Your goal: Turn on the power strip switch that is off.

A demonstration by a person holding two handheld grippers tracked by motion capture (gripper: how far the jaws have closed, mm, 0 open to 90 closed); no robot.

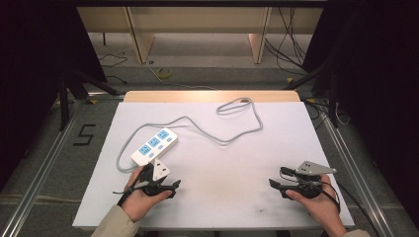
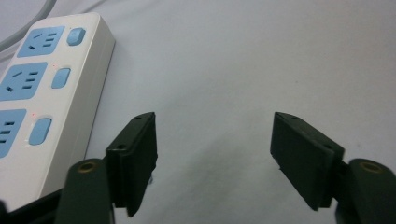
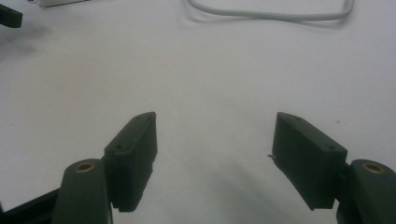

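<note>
A white power strip [image 1: 154, 145] with blue sockets lies on the left half of the white table [image 1: 232, 158]. Its grey cable [image 1: 225, 139] runs right and loops near the far edge. My left gripper [image 1: 165, 181] sits just in front of the strip, open with nothing between its jaws. In the left gripper view the power strip [image 2: 51, 88] lies to the left of the open left gripper [image 2: 215, 154]. My right gripper [image 1: 277, 177] rests at the front right, pointing left, also open and empty. In the right gripper view, bare table lies between the jaws of the right gripper [image 3: 215, 156], and the cable [image 3: 275, 16] lies far ahead.
A wooden strip [image 1: 212, 96] borders the table's far edge. Metal rails [image 1: 44, 163] run along both sides on the floor, where a black mark [image 1: 85, 134] reads 5. Dark curtains hang at left and right. Wooden furniture legs [image 1: 141, 39] stand beyond.
</note>
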